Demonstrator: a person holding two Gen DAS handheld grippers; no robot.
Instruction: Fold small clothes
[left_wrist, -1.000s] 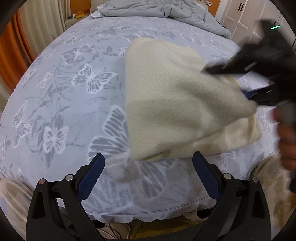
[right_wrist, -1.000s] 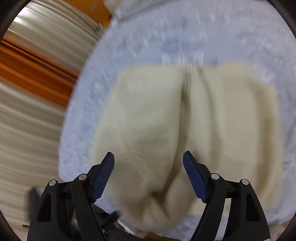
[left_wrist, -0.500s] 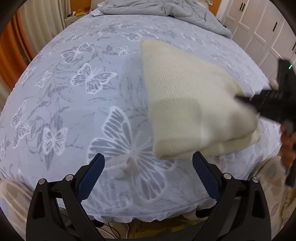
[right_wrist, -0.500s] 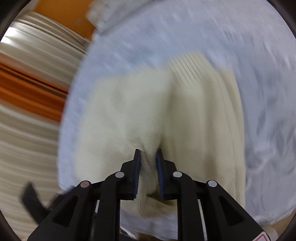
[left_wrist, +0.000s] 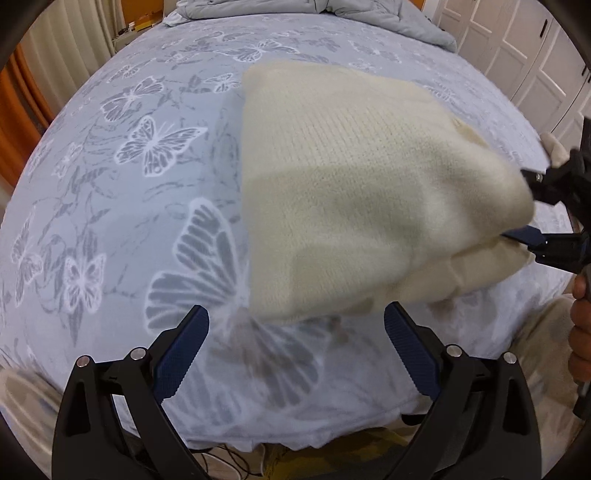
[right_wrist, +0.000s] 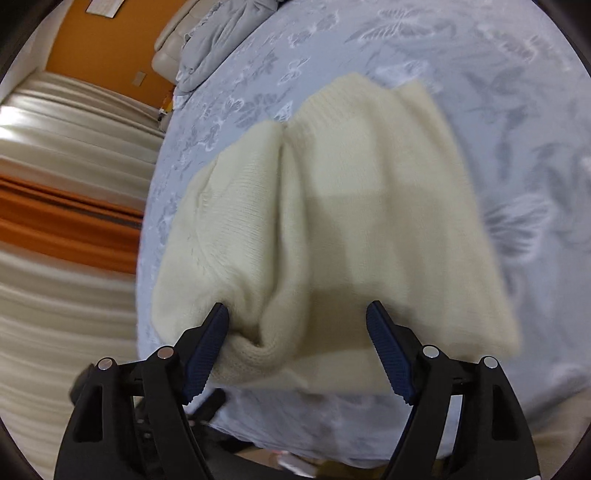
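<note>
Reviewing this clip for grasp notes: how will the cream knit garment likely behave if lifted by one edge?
The cream knit garment looks soft and thick, so it would probably sag and unfold. Its edge bulges and creases between the open right gripper fingers, suggesting no stiffness. The fuzzy ribbed surface likely grips rather than slips.

Background for you: bed sheet (left_wrist: 122, 206), blue-grey with white butterfly print, fills most of both views. Rumpled grey duvet (left_wrist: 369, 14) at 12 o'clock in left view. White cabinet doors (left_wrist: 524, 62) at 2 o'clock. In right view, cream and orange curtains (right_wrist: 66, 206) at 9 o'clock, orange wall (right_wrist: 107, 40) at 11.
</note>
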